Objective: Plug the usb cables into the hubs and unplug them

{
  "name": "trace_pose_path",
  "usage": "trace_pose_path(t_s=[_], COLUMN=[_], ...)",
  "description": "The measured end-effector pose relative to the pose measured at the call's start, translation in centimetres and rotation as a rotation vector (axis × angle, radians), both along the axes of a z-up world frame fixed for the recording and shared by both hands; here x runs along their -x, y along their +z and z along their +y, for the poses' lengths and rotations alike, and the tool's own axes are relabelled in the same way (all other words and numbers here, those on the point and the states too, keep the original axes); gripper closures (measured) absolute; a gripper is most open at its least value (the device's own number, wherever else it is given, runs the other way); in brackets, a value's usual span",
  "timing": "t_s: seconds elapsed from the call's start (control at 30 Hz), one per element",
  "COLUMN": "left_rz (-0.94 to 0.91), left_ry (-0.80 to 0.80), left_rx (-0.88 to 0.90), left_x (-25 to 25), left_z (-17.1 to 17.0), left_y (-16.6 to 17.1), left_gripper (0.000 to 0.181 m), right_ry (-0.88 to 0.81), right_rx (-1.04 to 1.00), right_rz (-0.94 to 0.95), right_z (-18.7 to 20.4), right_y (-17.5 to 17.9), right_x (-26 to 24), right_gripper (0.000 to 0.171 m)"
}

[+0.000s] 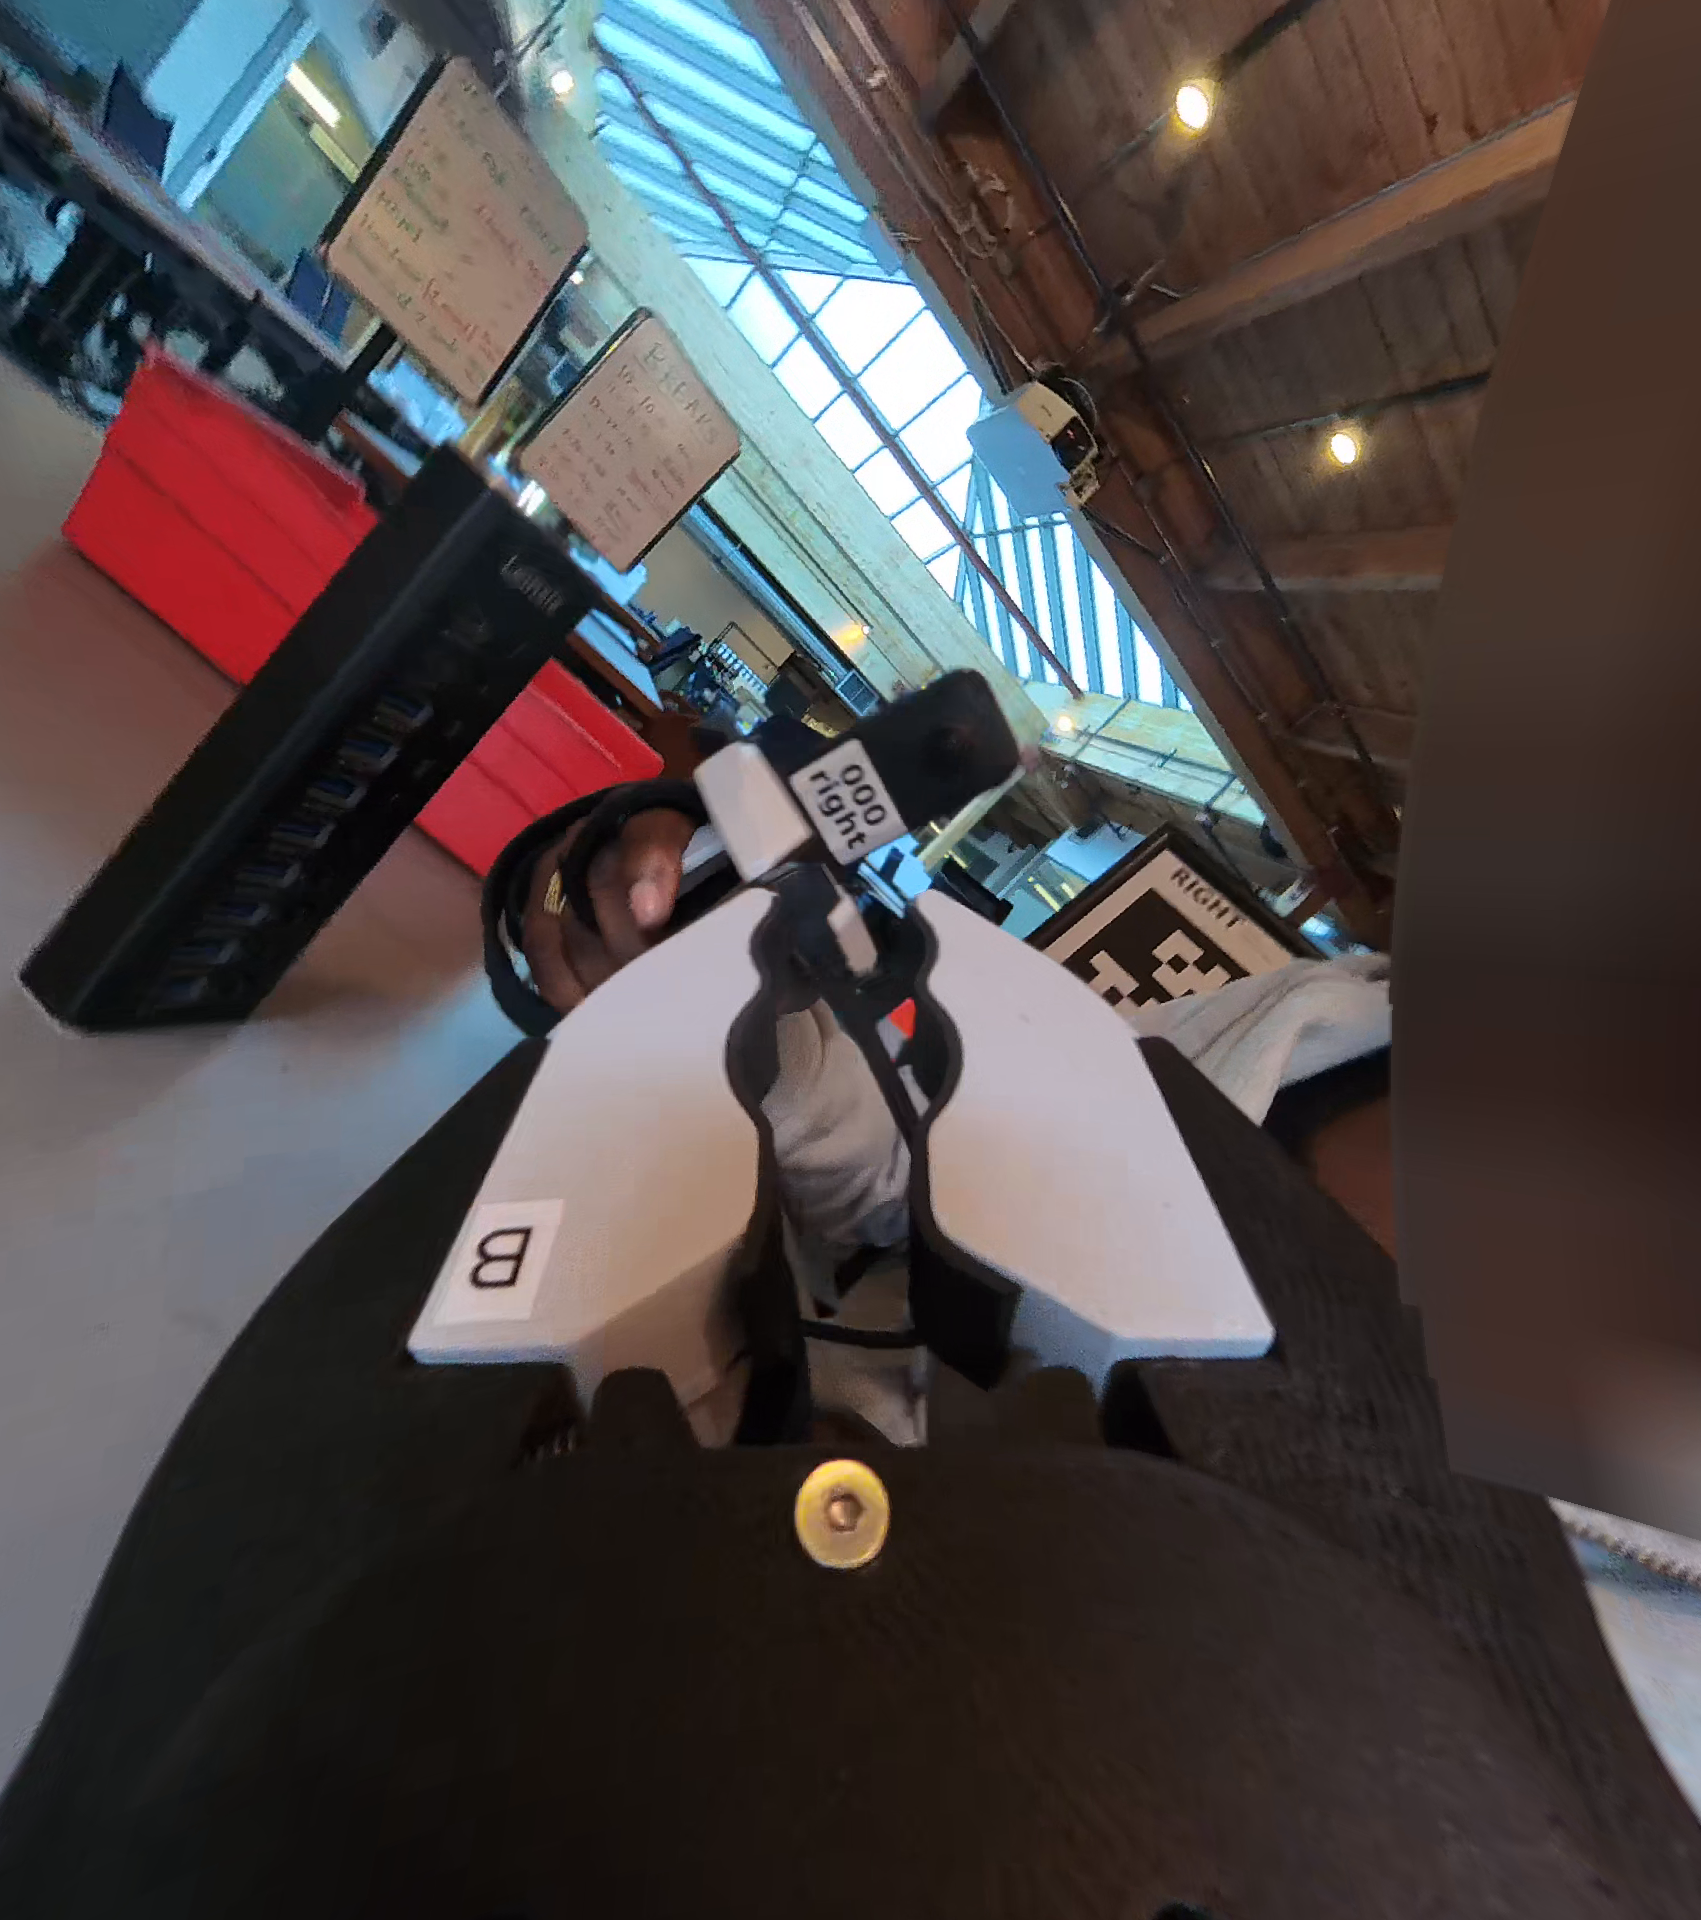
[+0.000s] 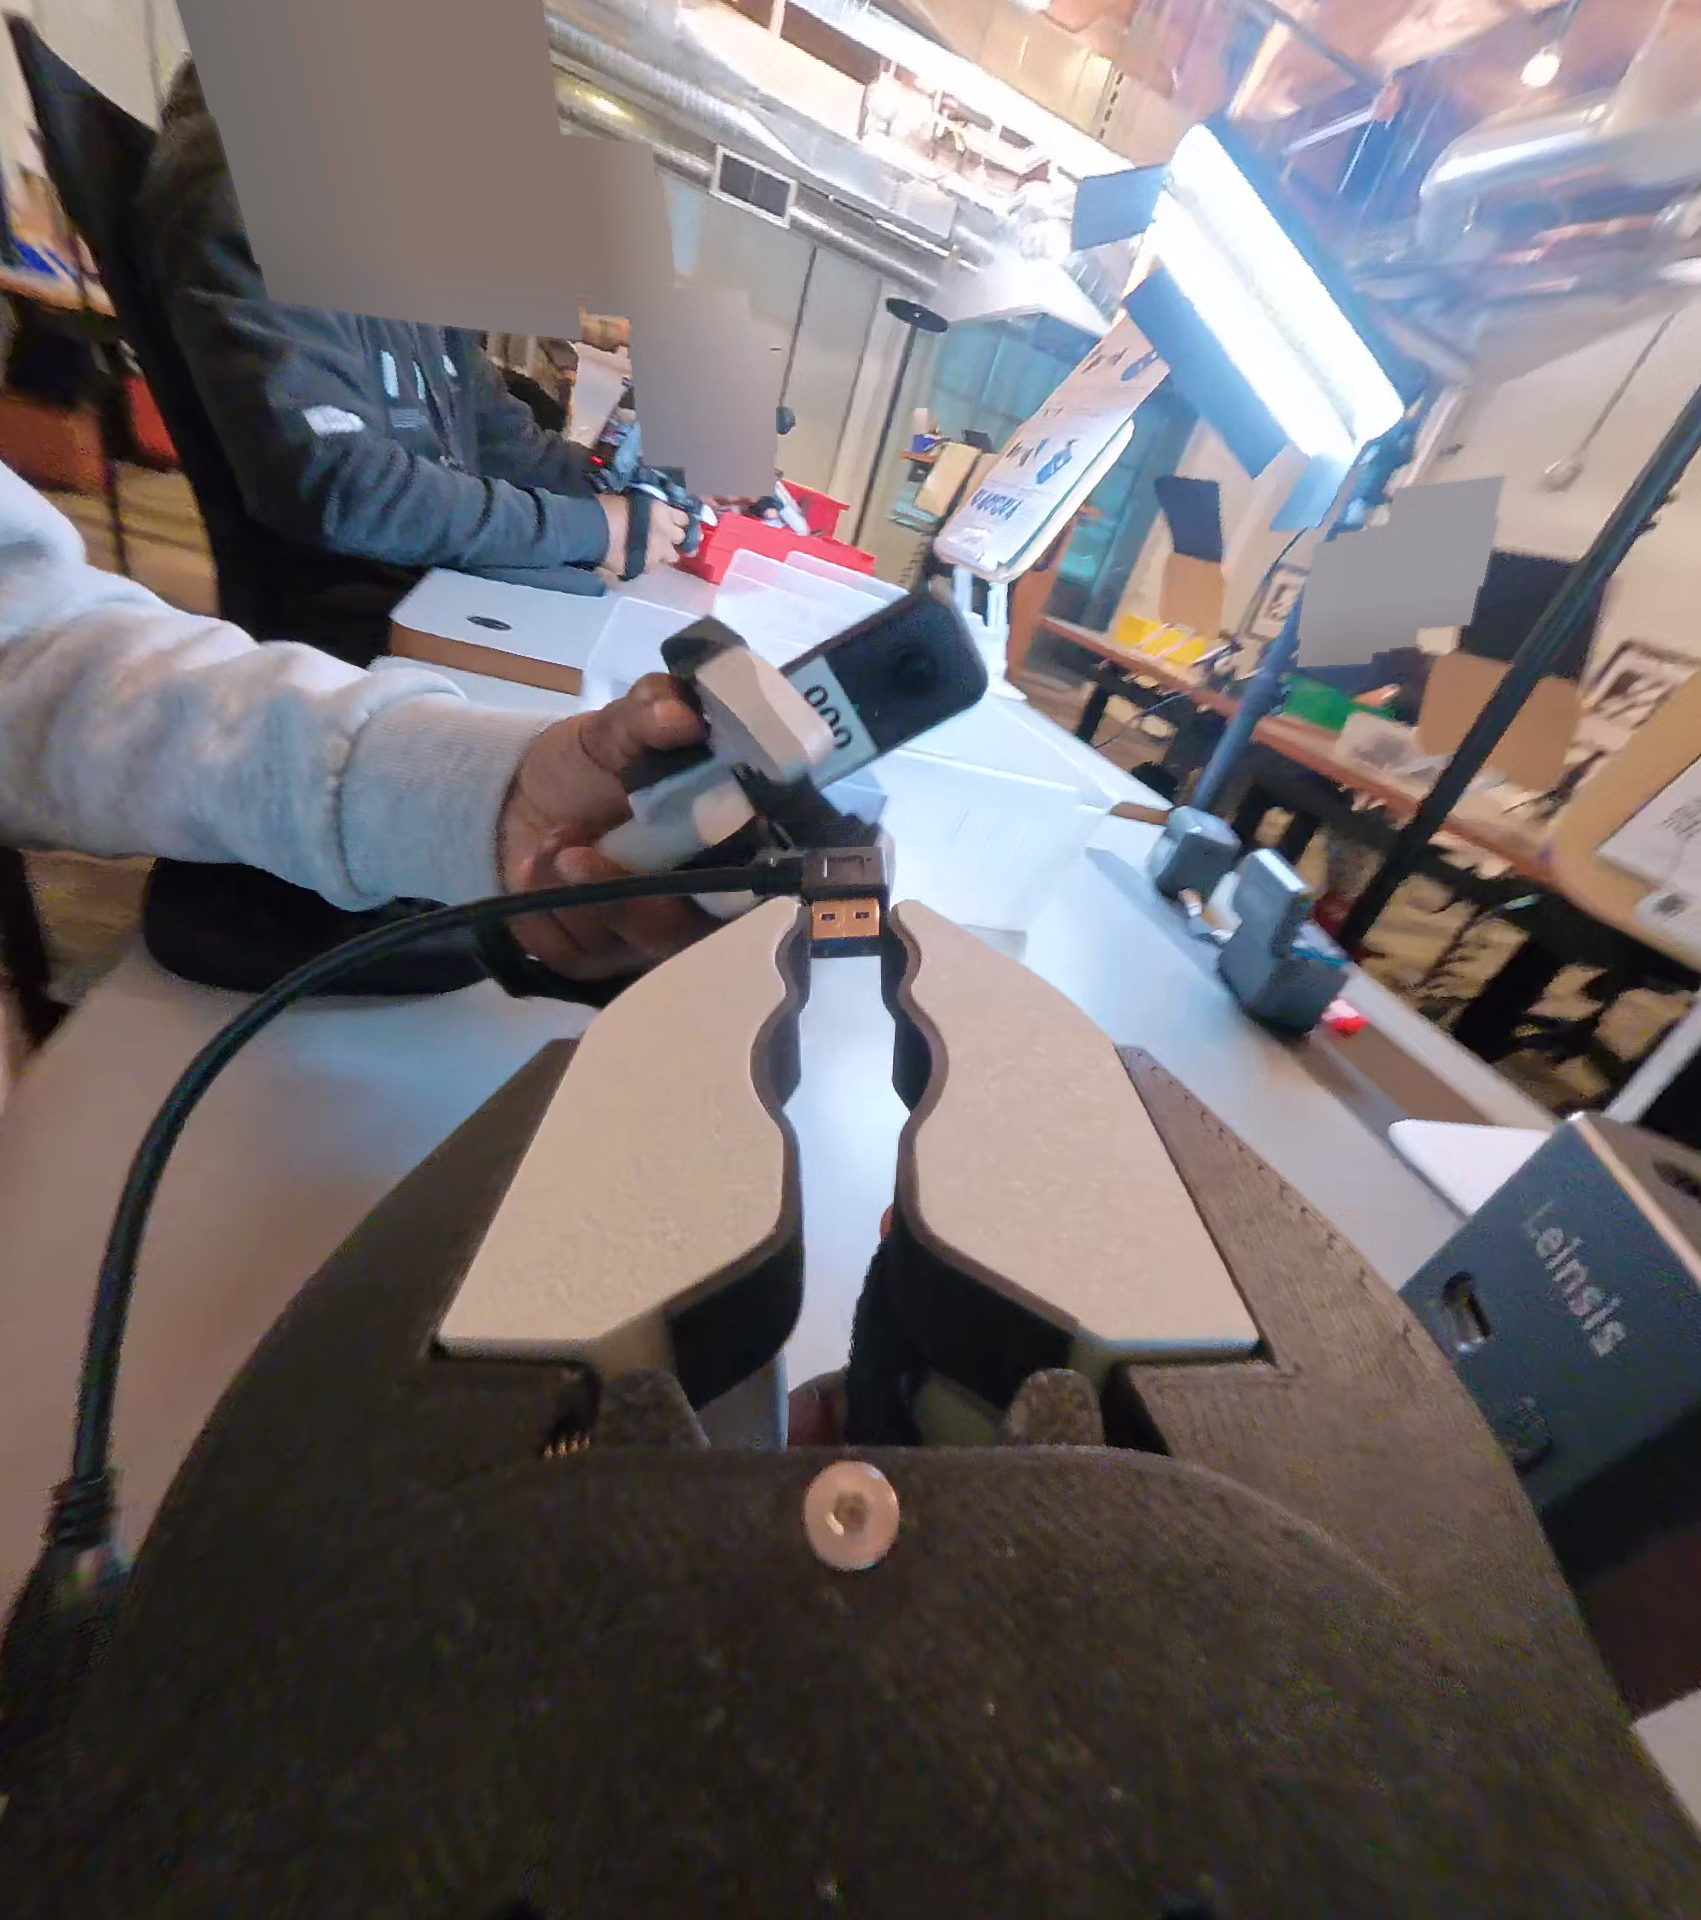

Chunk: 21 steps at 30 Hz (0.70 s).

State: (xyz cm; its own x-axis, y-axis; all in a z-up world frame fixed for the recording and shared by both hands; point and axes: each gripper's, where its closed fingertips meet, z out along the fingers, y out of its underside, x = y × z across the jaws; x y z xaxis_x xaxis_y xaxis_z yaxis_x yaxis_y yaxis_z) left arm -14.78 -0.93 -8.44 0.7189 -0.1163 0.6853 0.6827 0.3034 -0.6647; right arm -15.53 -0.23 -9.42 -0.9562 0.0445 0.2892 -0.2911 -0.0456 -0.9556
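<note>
Right gripper (image 2: 848, 935): pinched on the USB plug (image 2: 846, 920), its black cable (image 2: 202, 1060) trailing left.
Left gripper (image 1: 841, 951): pressed onto the same plug (handover judged under way).
Hub (image 1: 306, 769): black, on the table, ports empty.
Next: alignment with a port is required.
Red bins (image 1: 202, 499): contents hidden.

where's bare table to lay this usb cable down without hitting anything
Bare grey table runs in front of the long black hub in the left wrist view. In the right wrist view, a free strip lies between the black cable and the dark hub. It is crowded by the small grey blocks and around the USB plug, where both grippers meet.
</note>
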Motion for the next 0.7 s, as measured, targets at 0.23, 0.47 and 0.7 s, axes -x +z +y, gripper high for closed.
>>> trace_pose_path(t_s=[0.23,0.47,0.7], left_rz=[0.612,0.776,0.797], left_ry=[0.257,0.362,0.353], left_rx=[0.377,0.402,0.308], left_x=[-0.2,-0.3,-1.2], left_z=[-0.3,0.7,1.3], left_y=[-1.3,-1.1,-0.3], left_gripper=[0.141,0.142,0.155], right_ry=[0.194,0.224,0.293], right_rx=[0.030,0.023,0.054], right_rz=[-0.300,-0.338,-0.403], right_z=[0.7,0.5,0.1], right_y=[0.8,0.7,0.9], right_x=[-0.8,-1.3,-2.1], right_gripper=[0.159,0.159,0.159])
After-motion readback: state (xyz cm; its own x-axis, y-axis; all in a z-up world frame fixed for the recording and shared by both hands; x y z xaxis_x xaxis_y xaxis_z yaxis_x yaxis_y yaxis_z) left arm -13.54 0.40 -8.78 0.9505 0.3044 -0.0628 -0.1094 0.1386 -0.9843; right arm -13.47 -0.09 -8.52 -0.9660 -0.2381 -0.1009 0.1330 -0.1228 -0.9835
